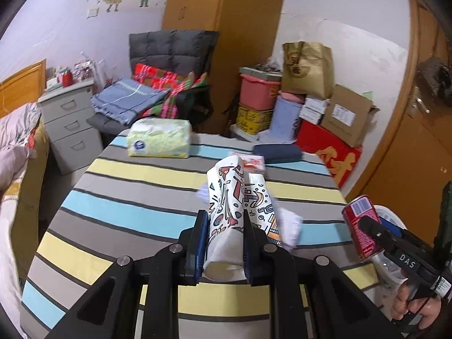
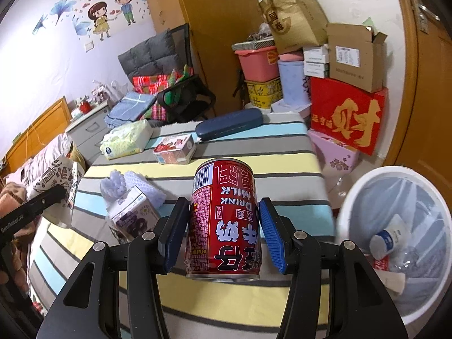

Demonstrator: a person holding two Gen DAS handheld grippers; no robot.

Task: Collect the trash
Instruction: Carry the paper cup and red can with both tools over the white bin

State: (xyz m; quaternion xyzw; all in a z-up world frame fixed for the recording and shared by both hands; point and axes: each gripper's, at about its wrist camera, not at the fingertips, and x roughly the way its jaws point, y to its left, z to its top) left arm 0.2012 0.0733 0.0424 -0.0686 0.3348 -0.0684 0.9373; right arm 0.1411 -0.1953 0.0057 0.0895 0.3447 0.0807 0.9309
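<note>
My left gripper [image 1: 224,226] is shut on a patterned paper cup [image 1: 234,200], squeezed flat and held above the striped table [image 1: 127,197]. My right gripper [image 2: 224,226] is shut on a red milk drink can [image 2: 224,217], lifted over the table's near right part. The same can [image 1: 360,226] shows at the right edge of the left wrist view. A white bin [image 2: 395,197] lined with a bag stands on the floor right of the table and holds a tube and wrappers. On the table lie a purple carton [image 2: 132,214], white foam netting [image 2: 141,186] and a red-white carton [image 2: 175,148].
A tissue pack [image 1: 158,138] and a dark blue case [image 2: 228,124] lie at the table's far side. Behind stand a loaded chair [image 1: 158,93], stacked boxes [image 2: 347,113], a pink tub [image 2: 258,62] and a wooden door [image 1: 409,141]. A bed [image 1: 14,155] and drawers [image 1: 70,121] are left.
</note>
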